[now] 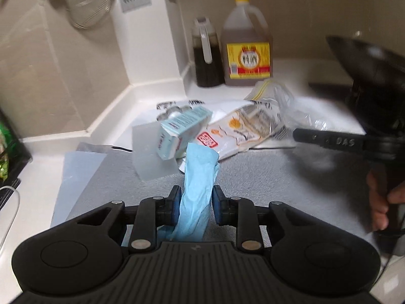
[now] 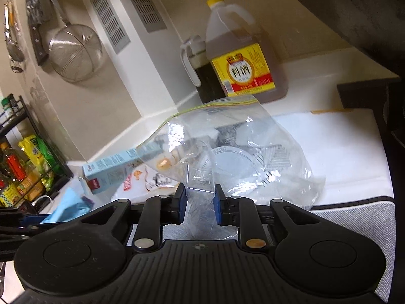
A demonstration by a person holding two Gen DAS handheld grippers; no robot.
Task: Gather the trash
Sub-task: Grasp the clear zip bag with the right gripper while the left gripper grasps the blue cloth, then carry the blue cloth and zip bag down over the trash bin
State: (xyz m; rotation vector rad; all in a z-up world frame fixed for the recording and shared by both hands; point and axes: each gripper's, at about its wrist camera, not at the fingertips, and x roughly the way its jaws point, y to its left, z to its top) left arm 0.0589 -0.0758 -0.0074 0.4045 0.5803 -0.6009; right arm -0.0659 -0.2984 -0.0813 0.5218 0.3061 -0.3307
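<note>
My left gripper (image 1: 197,200) is shut on a crumpled light-blue paper (image 1: 200,174), which stands up between the blue pads above a grey mat (image 1: 265,177). Just beyond it lie a pale blue carton (image 1: 177,131) and printed food wrappers (image 1: 240,131). My right gripper (image 2: 200,202) is shut on the lower edge of a clear zip bag (image 2: 240,152), which is lifted with its mouth facing the carton (image 2: 114,167). The blue paper (image 2: 68,207) shows at the lower left of the right wrist view.
A large cooking-wine jug (image 1: 246,48) and a dark sauce bottle (image 1: 206,55) stand in the back corner. A wire strainer (image 2: 76,53) hangs on the wall. A rack of packets (image 2: 22,172) stands on the left. A dark pan (image 1: 367,63) and a person's hand (image 1: 379,202) are on the right.
</note>
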